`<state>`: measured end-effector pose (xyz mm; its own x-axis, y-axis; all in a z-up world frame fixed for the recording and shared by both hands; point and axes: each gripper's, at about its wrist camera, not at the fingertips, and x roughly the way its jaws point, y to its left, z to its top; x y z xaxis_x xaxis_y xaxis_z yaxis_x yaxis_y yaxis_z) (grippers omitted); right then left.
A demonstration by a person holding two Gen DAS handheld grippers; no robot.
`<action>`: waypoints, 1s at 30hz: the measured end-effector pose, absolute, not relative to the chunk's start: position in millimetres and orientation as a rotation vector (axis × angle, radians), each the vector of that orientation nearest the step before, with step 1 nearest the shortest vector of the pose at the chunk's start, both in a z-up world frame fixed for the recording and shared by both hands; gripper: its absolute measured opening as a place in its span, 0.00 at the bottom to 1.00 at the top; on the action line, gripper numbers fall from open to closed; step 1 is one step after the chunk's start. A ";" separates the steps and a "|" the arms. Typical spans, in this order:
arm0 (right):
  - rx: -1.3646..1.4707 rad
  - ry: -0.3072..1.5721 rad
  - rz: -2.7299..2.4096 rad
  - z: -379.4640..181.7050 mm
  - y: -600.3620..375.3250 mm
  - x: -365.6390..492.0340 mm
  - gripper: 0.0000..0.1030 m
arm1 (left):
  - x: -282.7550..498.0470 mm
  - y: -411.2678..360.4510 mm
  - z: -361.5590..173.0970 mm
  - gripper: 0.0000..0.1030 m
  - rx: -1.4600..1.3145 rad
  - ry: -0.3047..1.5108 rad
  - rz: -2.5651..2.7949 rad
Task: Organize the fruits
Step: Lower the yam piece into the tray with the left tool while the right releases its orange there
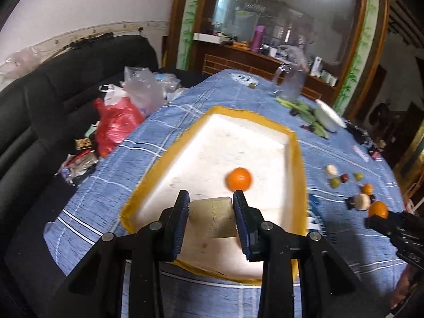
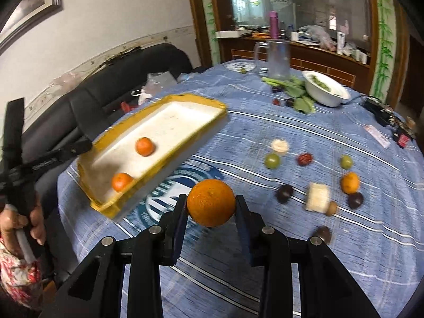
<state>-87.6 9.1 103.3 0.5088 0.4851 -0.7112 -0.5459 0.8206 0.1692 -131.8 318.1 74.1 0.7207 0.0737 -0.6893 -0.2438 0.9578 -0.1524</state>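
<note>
Matt white foam tray edged in yellow tape; dimpled, faintly glossy orange between matt black plastic right gripper fingers; beneath, blue checked cloth tablecloth; ahead, clear glass mug, glossy white bowl.

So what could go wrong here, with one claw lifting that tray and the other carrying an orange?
1. The foam tray is tilted in the left claw, held only by its near wall; the two oranges inside could roll or spill.
2. The right claw pinches its orange by the sides, so it might slip out and scatter the fruit on the tablecloth.
</note>
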 end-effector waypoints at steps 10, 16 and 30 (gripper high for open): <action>-0.177 0.822 0.741 101.8 114.5 -66.3 0.37 | -98.8 329.4 54.1 0.32 -0.180 0.805 0.250; -0.248 0.877 0.729 78.4 154.9 -43.8 0.37 | -90.6 336.6 43.3 0.32 -0.205 0.831 0.264; -0.281 0.899 0.704 58.7 171.1 -35.9 0.39 | -91.5 339.1 36.0 0.55 -0.251 0.836 0.265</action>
<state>-35.9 171.1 58.7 0.4203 0.4399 -0.7937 -0.6648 0.7445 0.0606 -91.5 339.1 36.0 0.6416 0.1319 -0.7556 -0.3274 0.9379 -0.1144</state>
